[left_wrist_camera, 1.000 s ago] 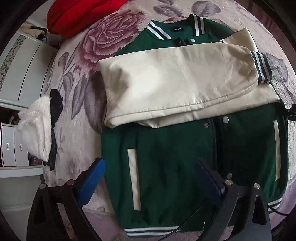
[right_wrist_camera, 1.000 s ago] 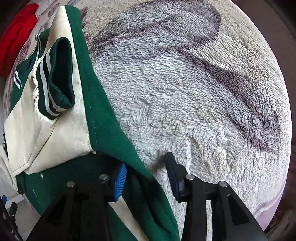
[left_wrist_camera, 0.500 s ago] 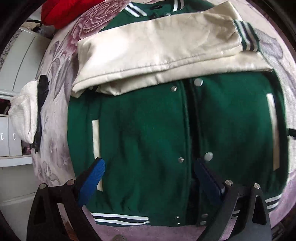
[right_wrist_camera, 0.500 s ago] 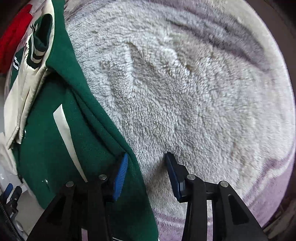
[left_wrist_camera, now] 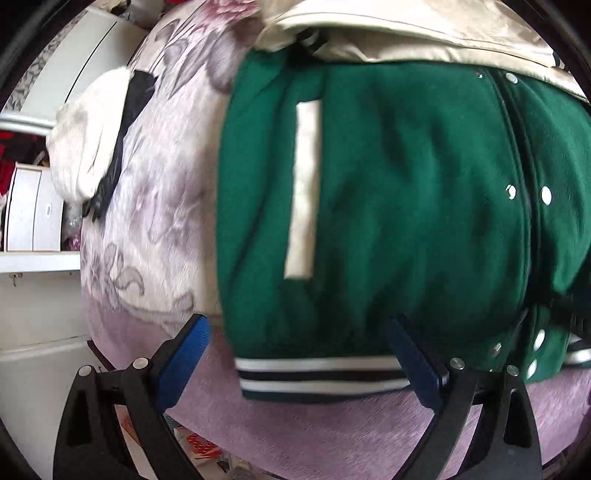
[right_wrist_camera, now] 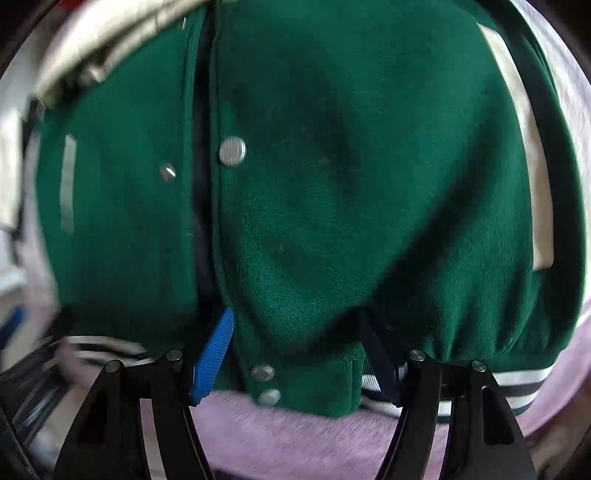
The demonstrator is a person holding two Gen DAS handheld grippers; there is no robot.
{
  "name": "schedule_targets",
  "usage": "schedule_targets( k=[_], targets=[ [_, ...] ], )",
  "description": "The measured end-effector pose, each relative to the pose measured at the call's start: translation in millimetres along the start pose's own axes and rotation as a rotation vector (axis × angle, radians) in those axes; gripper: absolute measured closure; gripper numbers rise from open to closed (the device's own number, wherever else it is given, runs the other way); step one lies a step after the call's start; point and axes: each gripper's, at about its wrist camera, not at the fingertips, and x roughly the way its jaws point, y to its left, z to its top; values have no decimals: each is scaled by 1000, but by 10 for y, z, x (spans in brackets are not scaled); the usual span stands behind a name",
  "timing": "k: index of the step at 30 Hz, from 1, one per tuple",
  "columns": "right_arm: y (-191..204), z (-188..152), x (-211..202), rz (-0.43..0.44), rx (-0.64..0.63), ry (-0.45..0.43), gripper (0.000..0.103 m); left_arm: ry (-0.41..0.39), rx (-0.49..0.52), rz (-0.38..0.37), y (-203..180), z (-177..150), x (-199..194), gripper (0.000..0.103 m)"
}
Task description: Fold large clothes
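A green varsity jacket (left_wrist_camera: pixel 406 206) lies front-up on the bed, its cream sleeves (left_wrist_camera: pixel 406 33) folded across the chest. My left gripper (left_wrist_camera: pixel 299 362) is open, its blue pads on either side of the striped hem (left_wrist_camera: pixel 317 376) at the jacket's left half. My right gripper (right_wrist_camera: pixel 295 358) is open around the hem by the snap buttons (right_wrist_camera: pixel 264 373) at the jacket's front opening (right_wrist_camera: pixel 203 206). The right view is blurred.
A floral fleece blanket (left_wrist_camera: pixel 162 221) covers the bed. A white-and-black garment (left_wrist_camera: pixel 92 133) lies at the bed's left edge. White cabinets (left_wrist_camera: pixel 33 214) stand left of the bed. The bed's near edge (left_wrist_camera: pixel 332 435) lies just below the hem.
Both grippers have moved down to the jacket's bottom hem. The right gripper swung from the jacket's right side edge over to its front centre.
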Motion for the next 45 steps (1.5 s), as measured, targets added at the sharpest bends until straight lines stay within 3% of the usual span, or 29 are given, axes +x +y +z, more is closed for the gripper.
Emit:
schedule_targets(
  k=[1,2,3,4,8,11,13,15,16,18,21,23,29,30,31,33,36,38,40,41,42,45],
  targets=[
    [4,-61,5,-22,37,-18,50,-3,-6,-5,28,-36,1,4],
    [12,-125,-28,-27,77,-40,83,-7,-11,-9,54,-63,-5,5],
    [45,-182,-85,-7,91,-46,92,-10,-21,-16,91,-96,-12,4],
    [139,-191,-150,1,95,-56,95,-13,-33,-24,112,-107,-24,5],
    [529,-463,-304,33,-64,-67,95,-19,-71,-88,122,-70,-115,5],
    [479,-533,-284,101,-124,2,90,-56,-58,-111,-31,20,-264,5],
    [109,-590,-405,276,-41,62,90,-71,-52,-138,-182,116,-346,4],
    [-369,-653,-674,312,55,8,83,-78,-40,-151,-421,223,-392,4],
    [-577,-594,-827,295,99,-27,78,-80,-32,-150,-561,287,-398,4],
    [-1124,-444,-1128,221,175,-95,53,-83,-20,-136,-867,448,-387,4],
    [-1797,-150,-1340,130,214,-168,52,-80,-34,-71,-1230,711,-236,4],
    [-2079,88,-1342,130,209,-185,52,-52,-38,-5,-1425,843,-35,4],
    [-2340,1162,-1152,91,-69,-168,53,-7,-128,93,-1453,933,221,2],
    [-2351,1343,-1153,43,-98,-188,61,3,-145,81,-1425,926,266,0],
    [-2382,1380,-1153,28,-101,-215,66,5,-162,77,-1406,926,279,0],
    [-2601,1433,-1108,25,-33,-211,66,8,-174,85,-1400,925,279,0],
    [-2921,1358,-966,112,39,-175,67,16,-174,101,-1411,933,282,0],
    [-2801,1436,-992,147,31,-159,66,17,-172,109,-1437,926,248,0],
    [-3164,1483,-1183,229,2,-150,64,12,-167,119,-1400,960,277,0],
    [-3309,1373,-1206,201,-48,-139,64,10,-166,122,-1424,956,268,0],
    [-3249,1277,-1085,107,-102,-100,64,9,-170,123,-1423,953,264,0],
    [-3315,1083,-1105,76,-176,-82,62,14,-179,124,-1467,956,246,0]
  ],
)
